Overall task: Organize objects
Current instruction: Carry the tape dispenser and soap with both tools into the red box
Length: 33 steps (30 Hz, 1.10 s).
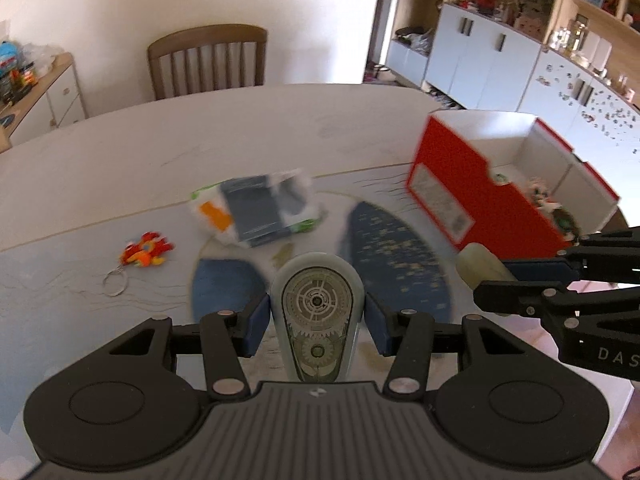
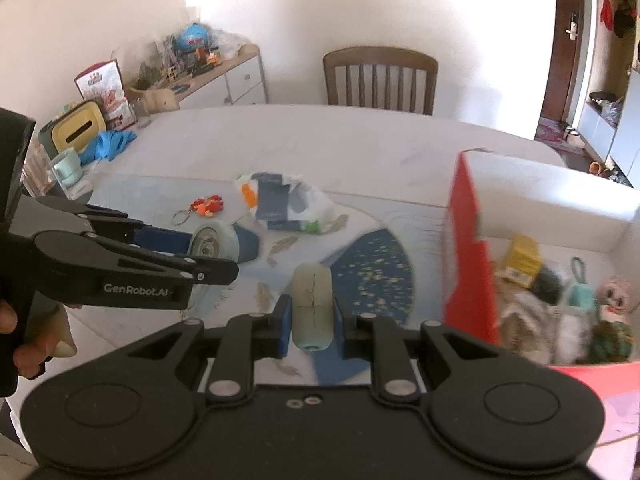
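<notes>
My left gripper is shut on a grey-green tape dispenser with clear gears showing; the right wrist view has it at the left. My right gripper is shut on a pale beige oblong object, seen from the side in the left wrist view. Both are held above the table, left of an open red box with a white inside and several small items in it. On the table lie a red-orange keychain and a plastic bag of blue-grey packs.
A blue patterned mat covers the near table. A wooden chair stands at the far side. At the table's left edge sit a pale cup, blue gloves and a yellow box. A person's hand holds the left gripper.
</notes>
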Each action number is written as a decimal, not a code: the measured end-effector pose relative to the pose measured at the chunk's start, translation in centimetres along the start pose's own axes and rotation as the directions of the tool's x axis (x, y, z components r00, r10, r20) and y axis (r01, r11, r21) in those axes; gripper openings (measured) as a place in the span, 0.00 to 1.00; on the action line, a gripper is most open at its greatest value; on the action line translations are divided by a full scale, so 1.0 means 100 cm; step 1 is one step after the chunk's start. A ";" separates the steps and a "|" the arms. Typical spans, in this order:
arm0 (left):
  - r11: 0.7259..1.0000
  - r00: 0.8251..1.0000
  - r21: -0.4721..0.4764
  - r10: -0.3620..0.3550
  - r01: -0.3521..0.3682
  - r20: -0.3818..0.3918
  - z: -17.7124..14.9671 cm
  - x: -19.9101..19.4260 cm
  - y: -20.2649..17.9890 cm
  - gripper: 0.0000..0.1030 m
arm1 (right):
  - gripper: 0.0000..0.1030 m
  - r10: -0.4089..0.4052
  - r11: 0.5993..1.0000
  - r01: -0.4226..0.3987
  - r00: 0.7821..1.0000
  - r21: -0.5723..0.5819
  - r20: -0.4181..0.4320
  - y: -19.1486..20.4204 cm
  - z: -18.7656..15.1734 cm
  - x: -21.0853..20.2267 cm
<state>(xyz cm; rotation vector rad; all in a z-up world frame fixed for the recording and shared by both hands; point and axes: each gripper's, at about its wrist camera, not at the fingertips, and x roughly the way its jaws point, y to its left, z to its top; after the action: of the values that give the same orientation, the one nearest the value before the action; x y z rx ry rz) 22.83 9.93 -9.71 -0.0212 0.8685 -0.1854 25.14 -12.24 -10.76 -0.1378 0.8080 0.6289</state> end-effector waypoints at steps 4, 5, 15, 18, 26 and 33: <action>0.999 0.999 0.013 -0.036 0.036 -0.002 0.011 -0.007 -0.026 0.49 | 0.18 -0.016 1.000 0.016 1.000 0.010 0.024 -0.020 -0.003 -0.021; 0.999 0.999 0.018 -0.040 0.040 0.000 0.014 -0.009 -0.033 0.49 | 0.18 -0.021 1.000 0.020 0.999 0.012 0.027 -0.025 -0.004 -0.024; 0.993 0.995 0.075 -0.096 0.094 0.024 0.044 -0.015 -0.100 0.49 | 0.18 -0.070 0.996 0.066 0.995 0.052 0.064 -0.089 -0.012 -0.058; 0.991 0.994 0.087 -0.106 0.103 0.031 0.055 -0.015 -0.119 0.49 | 0.18 -0.079 0.995 0.075 0.994 0.065 0.075 -0.109 -0.012 -0.064; 0.984 0.990 0.121 -0.135 0.128 0.046 0.084 -0.010 -0.164 0.49 | 0.18 -0.102 0.993 0.095 0.991 0.075 0.089 -0.157 -0.010 -0.073; 0.977 0.989 0.165 -0.146 0.138 0.035 0.100 0.010 -0.203 0.49 | 0.19 -0.100 0.991 0.093 0.992 0.092 0.073 -0.197 -0.001 -0.067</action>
<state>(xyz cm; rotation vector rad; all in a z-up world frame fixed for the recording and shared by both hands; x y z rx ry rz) 28.00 -10.82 -2.11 0.0641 0.8034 -0.3875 32.89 -31.39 -8.37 -0.0704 0.7484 0.5031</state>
